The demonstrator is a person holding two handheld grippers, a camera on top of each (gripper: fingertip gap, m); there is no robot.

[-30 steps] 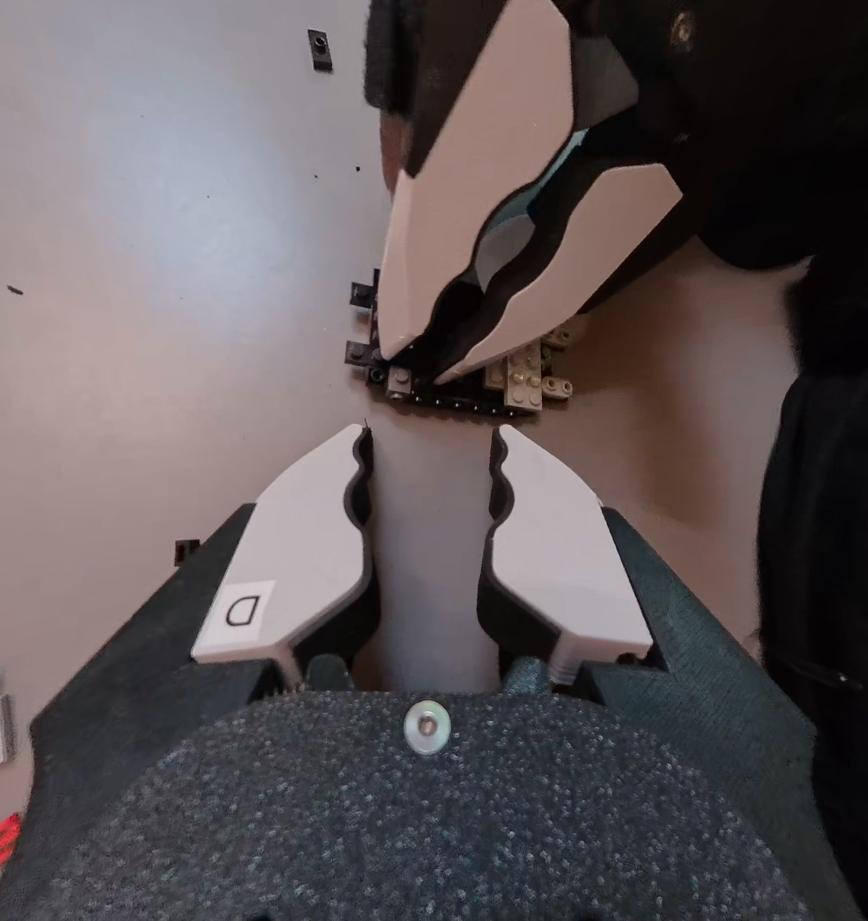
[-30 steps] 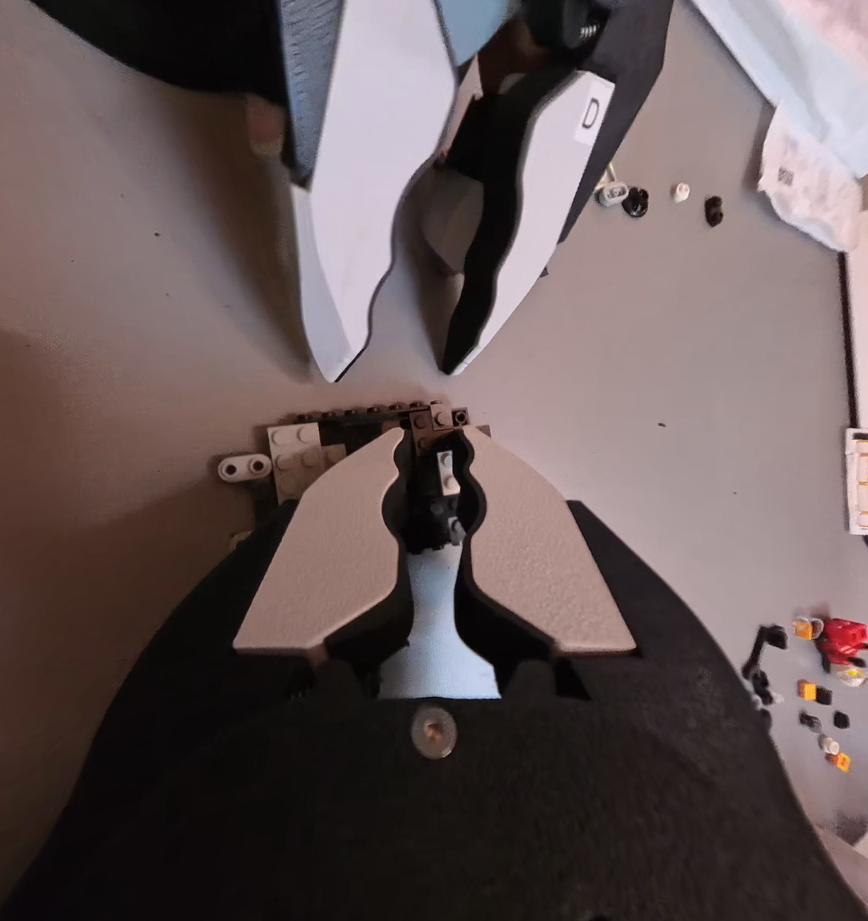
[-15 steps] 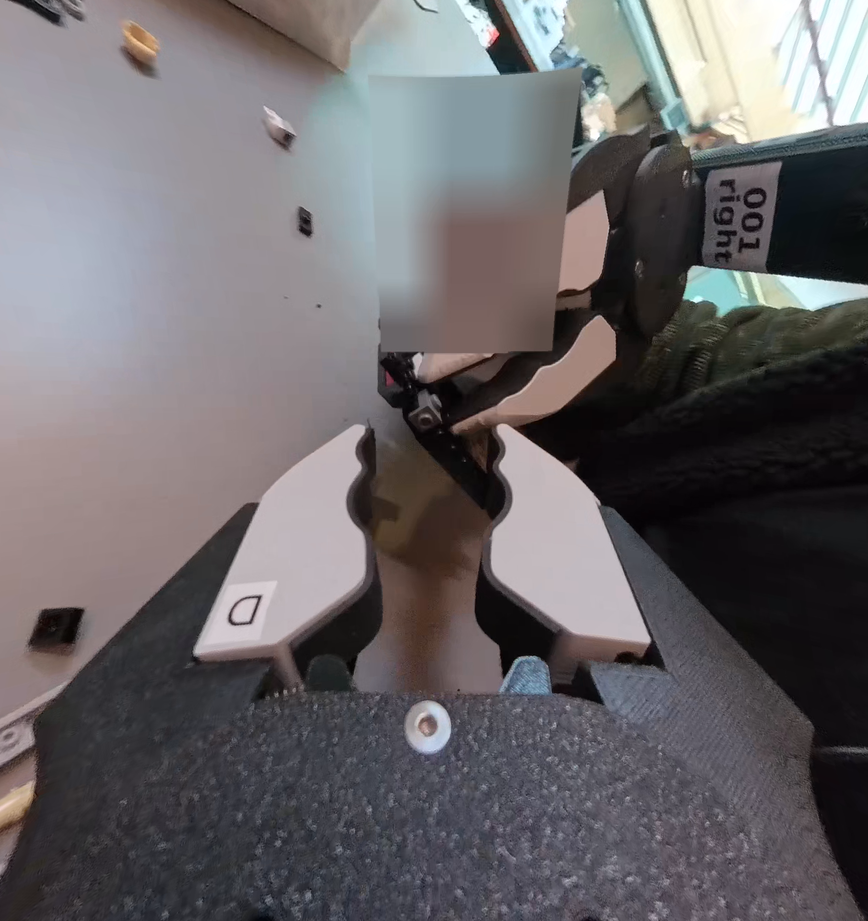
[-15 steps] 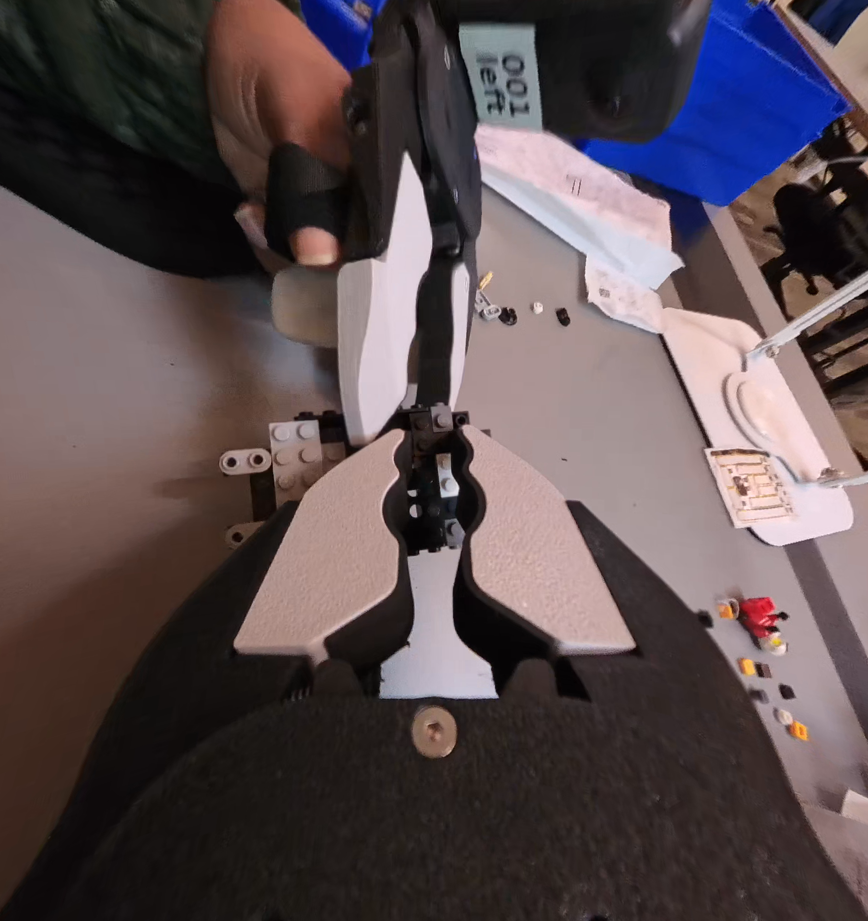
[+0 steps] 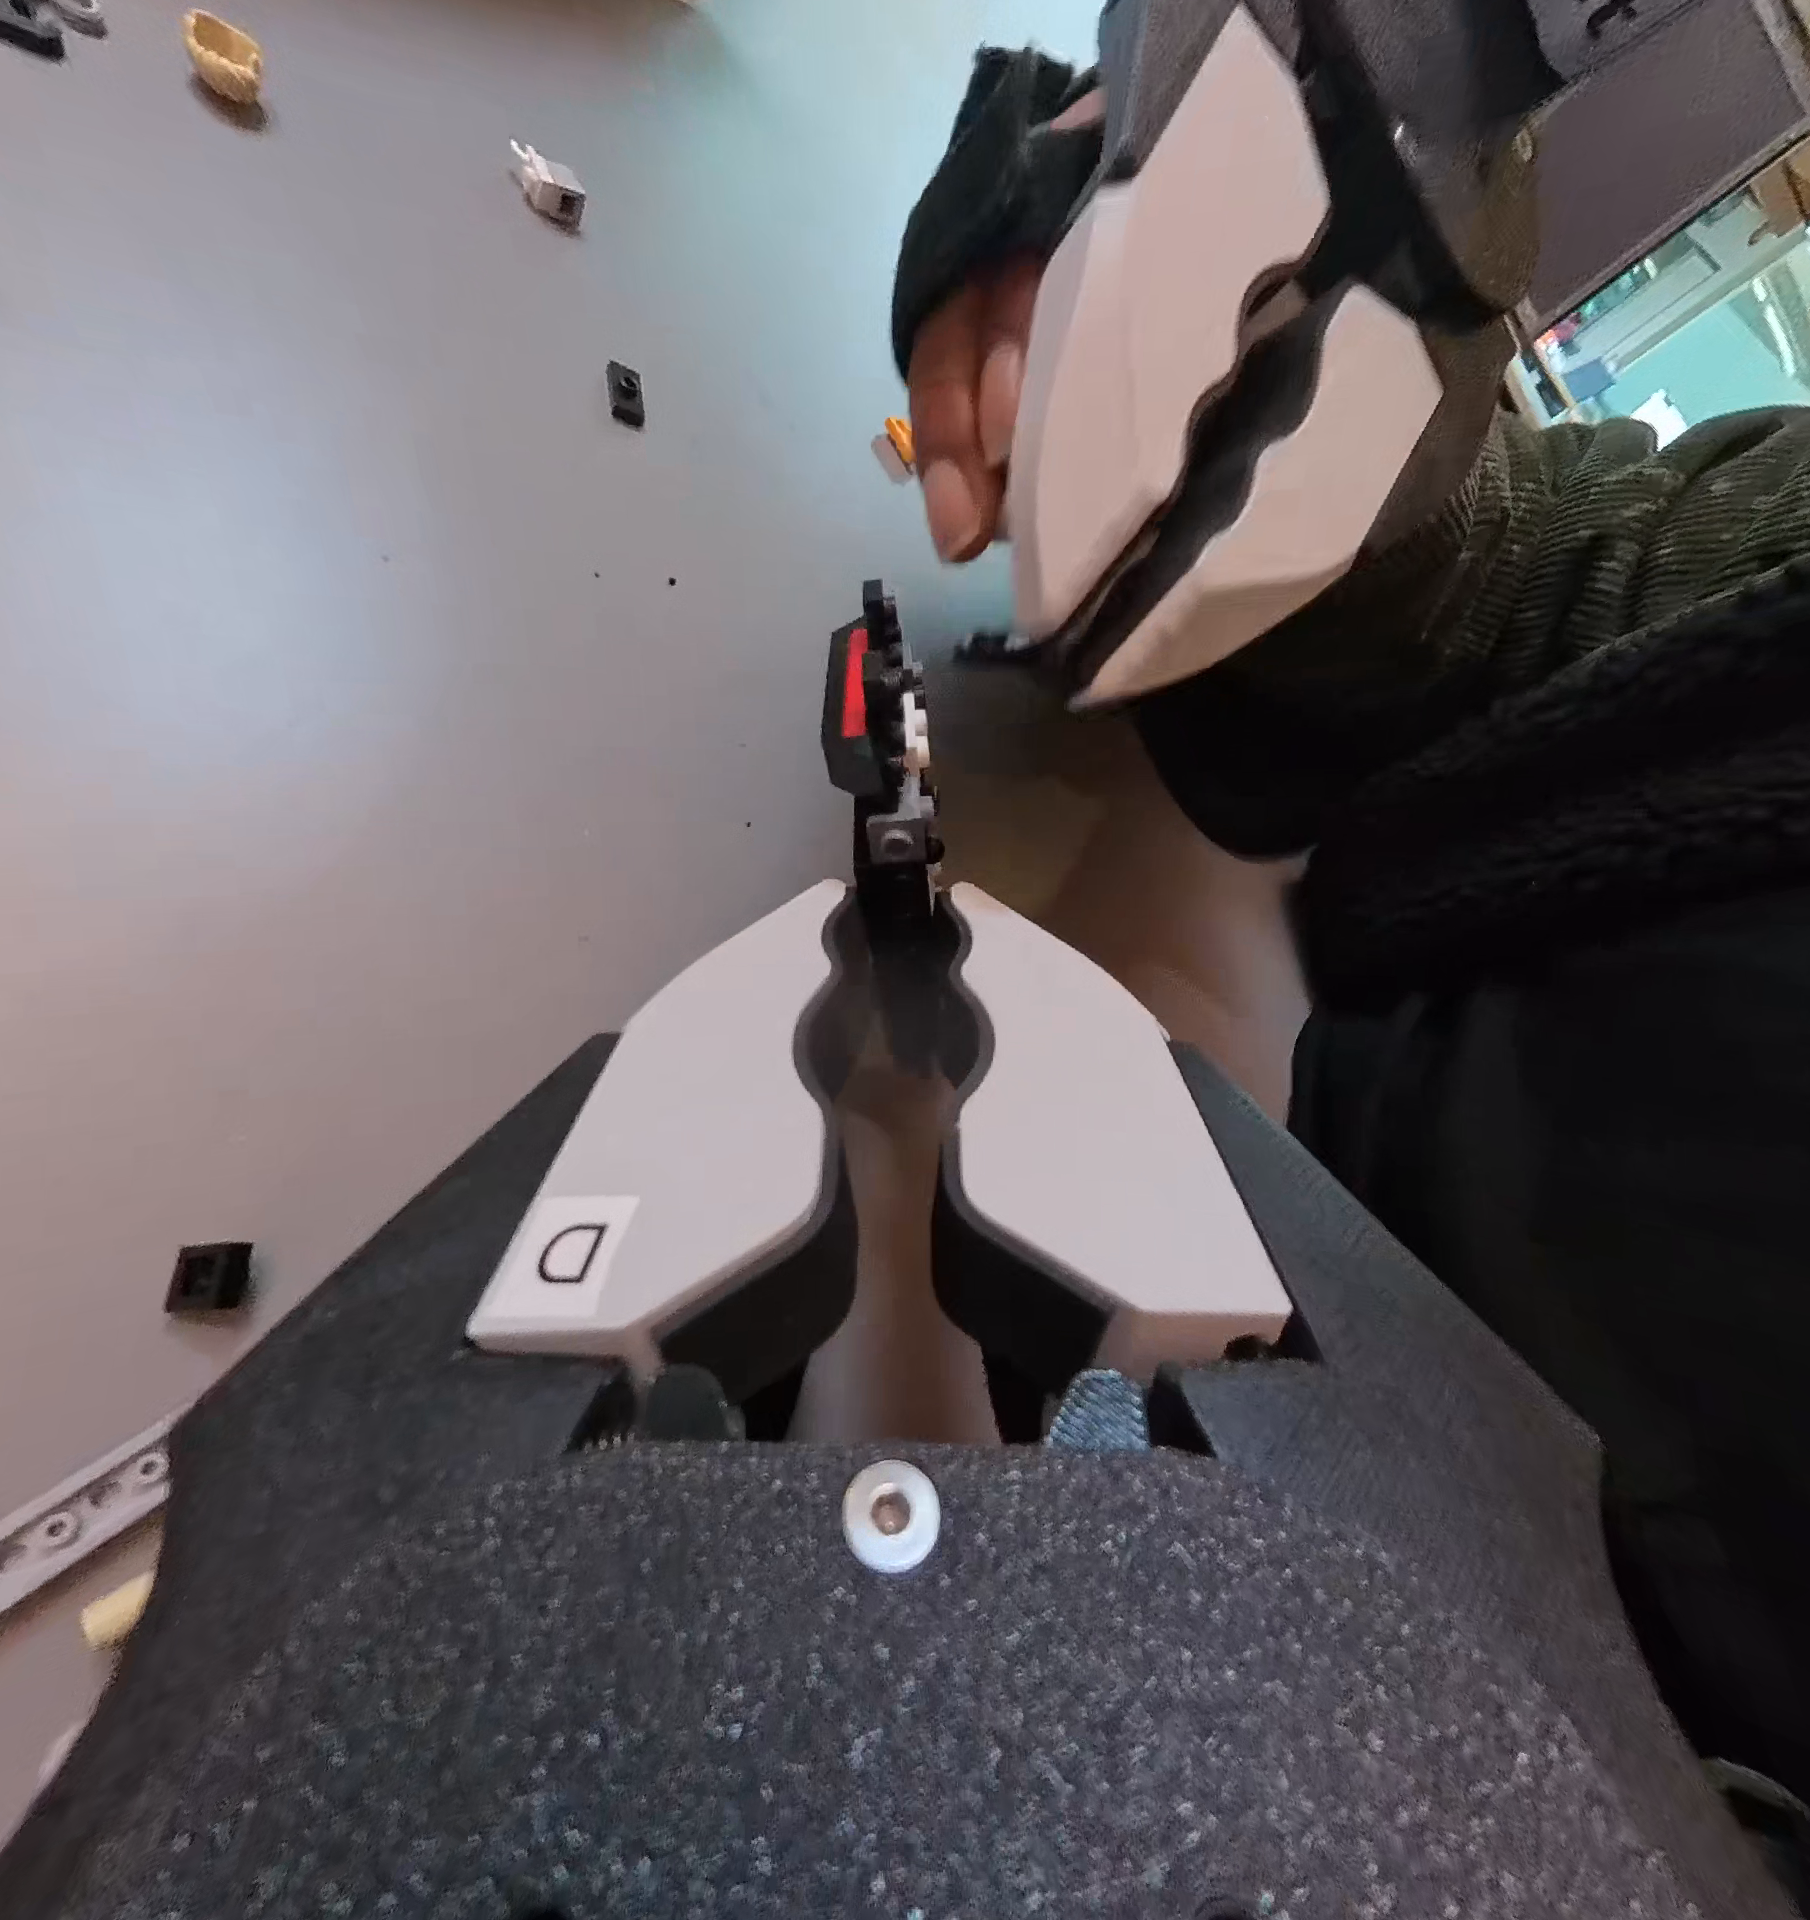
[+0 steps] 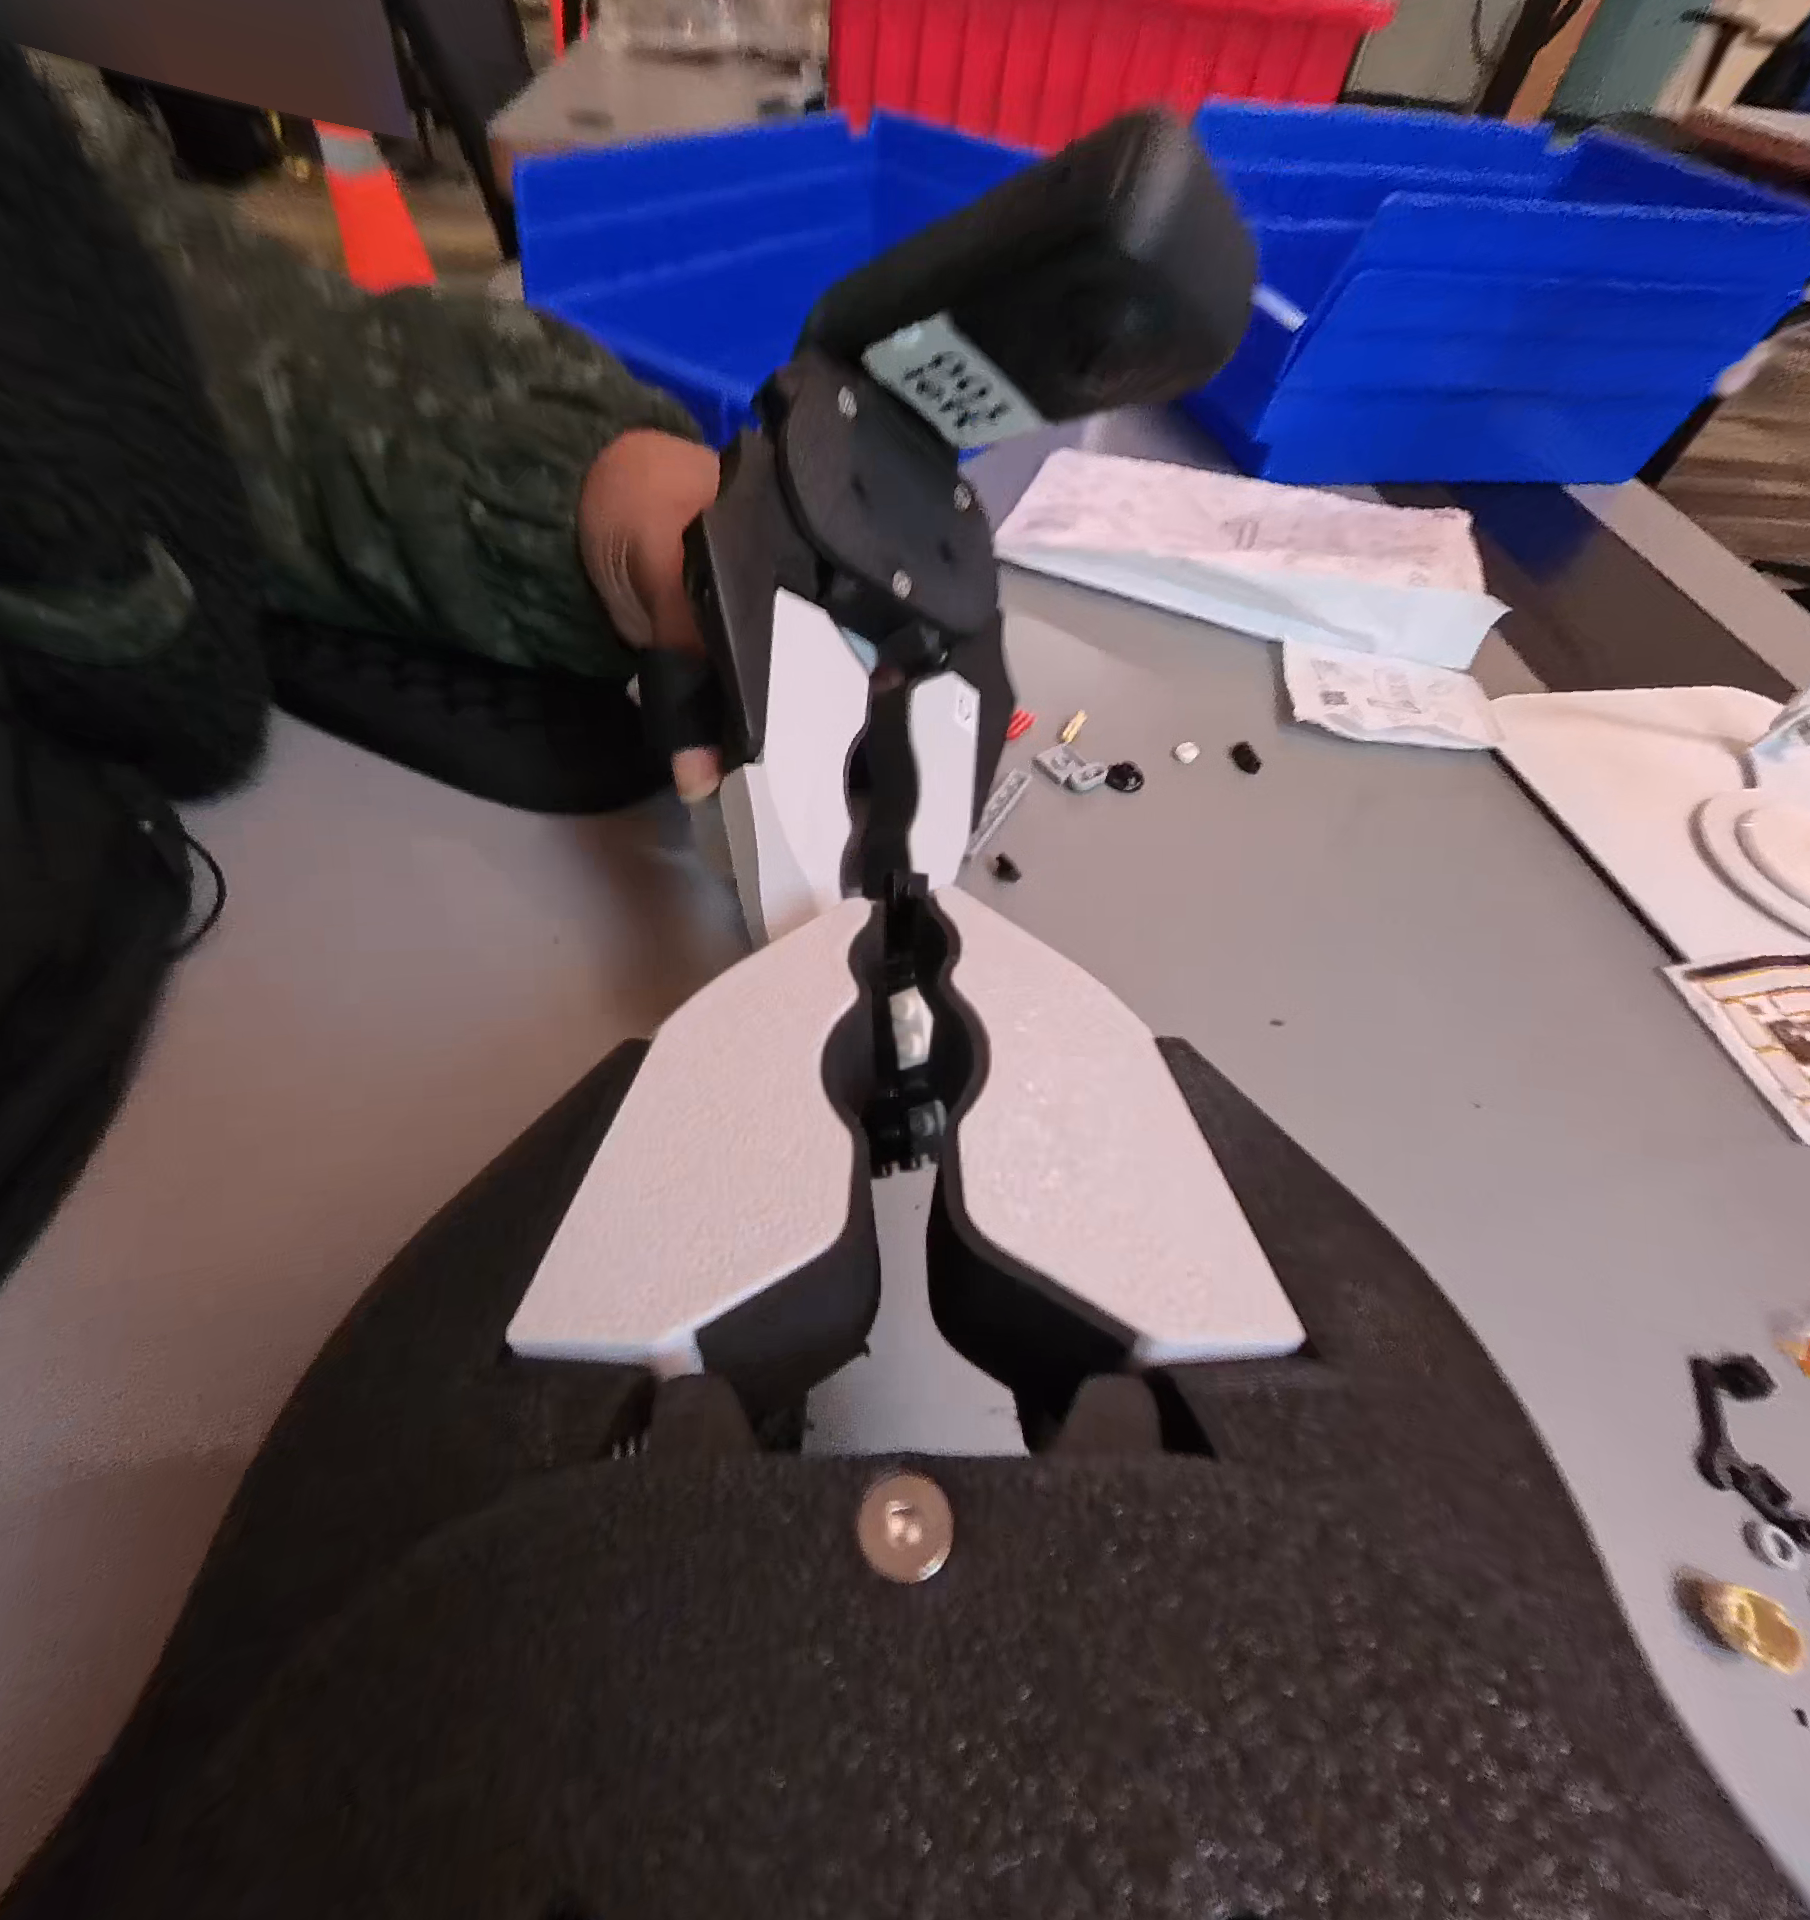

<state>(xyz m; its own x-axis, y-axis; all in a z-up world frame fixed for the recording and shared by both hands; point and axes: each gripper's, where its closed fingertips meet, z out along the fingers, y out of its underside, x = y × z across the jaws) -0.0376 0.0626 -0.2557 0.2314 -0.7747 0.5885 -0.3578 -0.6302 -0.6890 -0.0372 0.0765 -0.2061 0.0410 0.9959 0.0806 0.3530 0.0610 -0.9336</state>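
You're working over a grey counter (image 6: 1400, 987), w/ blue bins (image 6: 1503, 332) sitting at its far edge and white paper sheets (image 6: 1244, 551) lying just in front of them. Your left gripper (image 5: 896, 894) is clamping its jaws on the near end of a black brick assembly (image 5: 873, 717), which is standing on edge and sticking out past the tips, off the counter; red, white and grey bits are showing along it. Your right gripper (image 6: 906, 909) is holding its jaws nearly closed on what looks like the other end of the same build, seen there as a thin black strip w/ a white brick (image 6: 911, 1023) sitting between the fingers. The two grippers are meeting tip to tip. Loose small pieces are lying around: a tan one (image 5: 223, 71), a black square plate (image 5: 208, 1276), a grey holed strip (image 5: 49, 1527) at the left edge, and gold round bits (image 6: 1742, 1621) on the right.
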